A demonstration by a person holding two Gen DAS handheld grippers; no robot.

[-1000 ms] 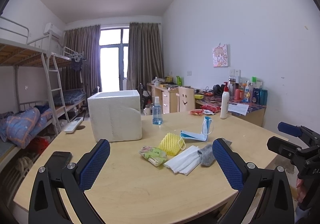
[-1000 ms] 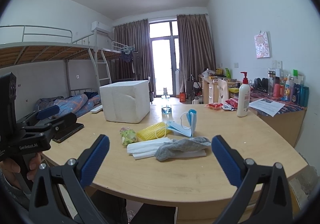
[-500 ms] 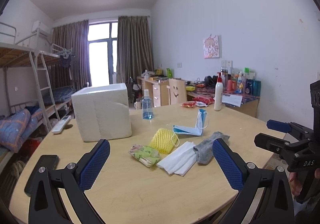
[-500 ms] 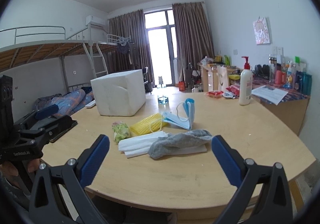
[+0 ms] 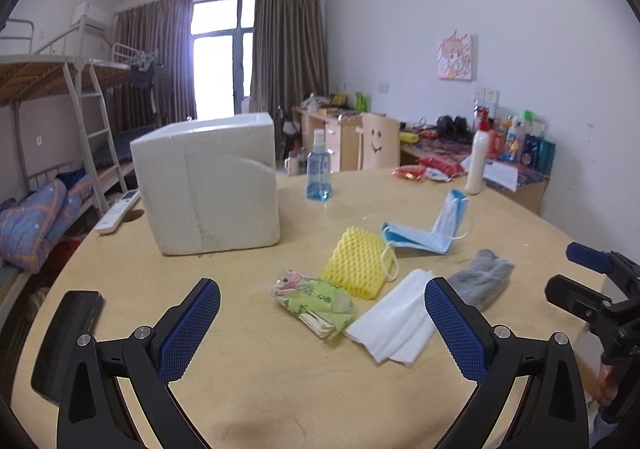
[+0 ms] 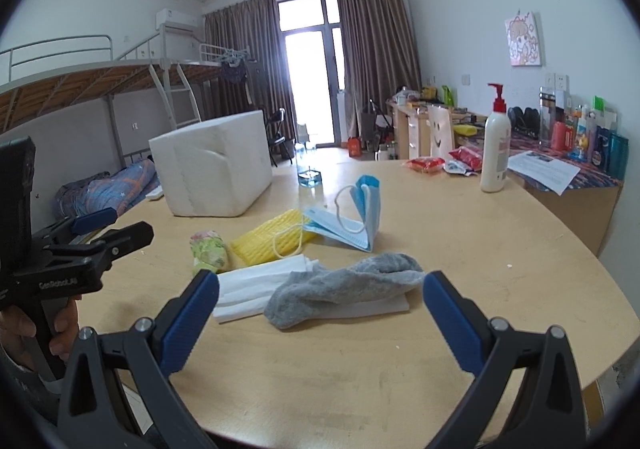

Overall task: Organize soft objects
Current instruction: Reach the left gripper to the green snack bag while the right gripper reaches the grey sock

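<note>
Left wrist view: left tongs [image 5: 322, 323] wide open, nothing between the pads, held above the near edge of the counter [image 5: 248, 381]. Landmark is the white foam box [image 5: 208, 185], standing open-side up, probably the bin for the soft stuff. All soft items lie loose in a cluster right of and nearer than the box: yellow mesh sponge [image 5: 357, 263] closest to it, floral tissue pack [image 5: 314, 301] just in front of the sponge, folded white cloths [image 5: 394, 323] right of the pack, grey sock [image 5: 482, 281] at their far right, blue face mask [image 5: 428, 231] behind the sponge, propped half-folded. Nothing looks packed yet. The tongs frame the pack and cloths, so I'd guess that is the first pick. The right tongs [image 5: 592, 277] sit at the right edge of this view, apart from the pile. Black phone [image 5: 66, 333] left of the box on the near side, remote [image 5: 118, 211] beside the box's left wall, spray bottle [image 5: 319, 173] behind it; hard items, not ours.

Right wrist view: right tongs [image 6: 320, 323] also fully spread and empty, lined up on the grey sock, which drapes over the white cloths, touching them. Risk: a low pinch takes sock plus cloth. Mask, sponge and tissue pack sit between the sock and the foam box. Left tongs at far left, a hand [image 6: 36, 333] on the grip, clear of the items. Lotion pump bottle [image 6: 495, 147] stands far right of the box, well apart.
</note>
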